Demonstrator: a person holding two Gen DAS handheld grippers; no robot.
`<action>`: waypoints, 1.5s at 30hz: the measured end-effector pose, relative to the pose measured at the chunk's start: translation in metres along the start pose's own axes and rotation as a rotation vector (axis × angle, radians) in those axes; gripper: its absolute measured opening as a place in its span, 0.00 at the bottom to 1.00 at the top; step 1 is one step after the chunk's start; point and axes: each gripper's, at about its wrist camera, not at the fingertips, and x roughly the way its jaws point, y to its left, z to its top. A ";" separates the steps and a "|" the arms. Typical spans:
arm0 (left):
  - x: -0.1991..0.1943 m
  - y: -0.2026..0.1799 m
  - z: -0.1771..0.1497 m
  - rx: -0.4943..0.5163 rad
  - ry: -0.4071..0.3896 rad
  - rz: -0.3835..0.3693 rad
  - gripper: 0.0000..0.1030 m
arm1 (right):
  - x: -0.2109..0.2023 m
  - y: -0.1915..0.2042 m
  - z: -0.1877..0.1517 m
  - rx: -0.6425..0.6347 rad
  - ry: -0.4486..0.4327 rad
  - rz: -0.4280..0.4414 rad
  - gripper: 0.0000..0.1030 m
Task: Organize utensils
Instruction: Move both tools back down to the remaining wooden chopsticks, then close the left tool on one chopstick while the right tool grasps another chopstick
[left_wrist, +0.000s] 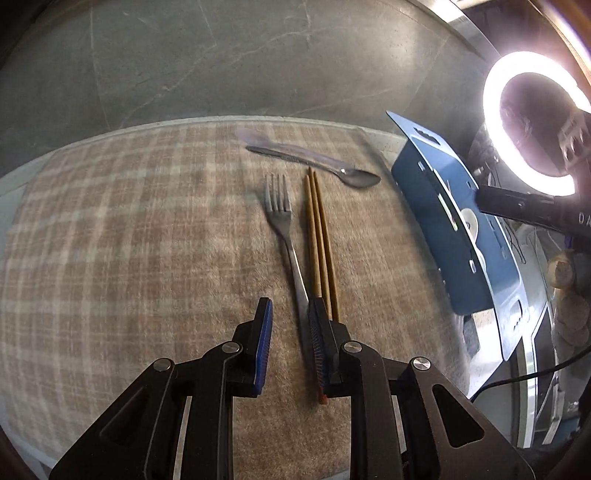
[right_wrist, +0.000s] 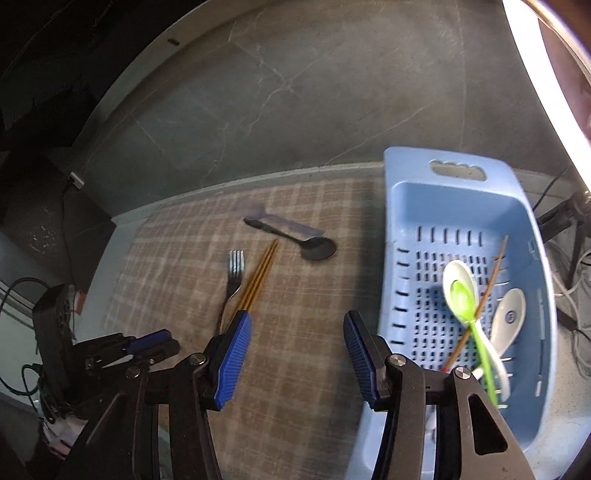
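On the checked cloth (left_wrist: 129, 240) lie a metal fork (left_wrist: 279, 206), a pair of brown chopsticks (left_wrist: 319, 240) beside it and a metal spoon (left_wrist: 354, 178) beyond them. My left gripper (left_wrist: 291, 325) hangs low over the near ends of the fork and chopsticks. It is open by a narrow gap, and the fork's handle runs along the inside of its right pad. In the right wrist view the fork (right_wrist: 236, 269), chopsticks (right_wrist: 258, 280) and spoon (right_wrist: 317, 249) lie ahead on the left. My right gripper (right_wrist: 297, 350) is open and holds nothing, left of the blue basket (right_wrist: 406, 206).
The basket holds two white soup spoons (right_wrist: 511, 314), a green spoon (right_wrist: 461, 295) and a thin stick (right_wrist: 491, 284). A ring light (left_wrist: 491, 92) glares at the right on a black stand. Cables (right_wrist: 576, 277) trail past the basket. A black box (right_wrist: 51, 325) stands off the cloth's left edge.
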 end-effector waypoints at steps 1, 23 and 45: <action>0.003 -0.005 -0.001 0.019 0.008 0.000 0.18 | 0.008 0.004 0.001 0.001 0.022 0.006 0.46; 0.064 -0.021 0.011 0.150 0.096 0.037 0.19 | 0.124 0.026 -0.002 0.115 0.231 0.055 0.17; 0.067 -0.010 0.018 0.193 0.109 0.025 0.10 | 0.124 0.034 0.002 0.037 0.242 -0.092 0.06</action>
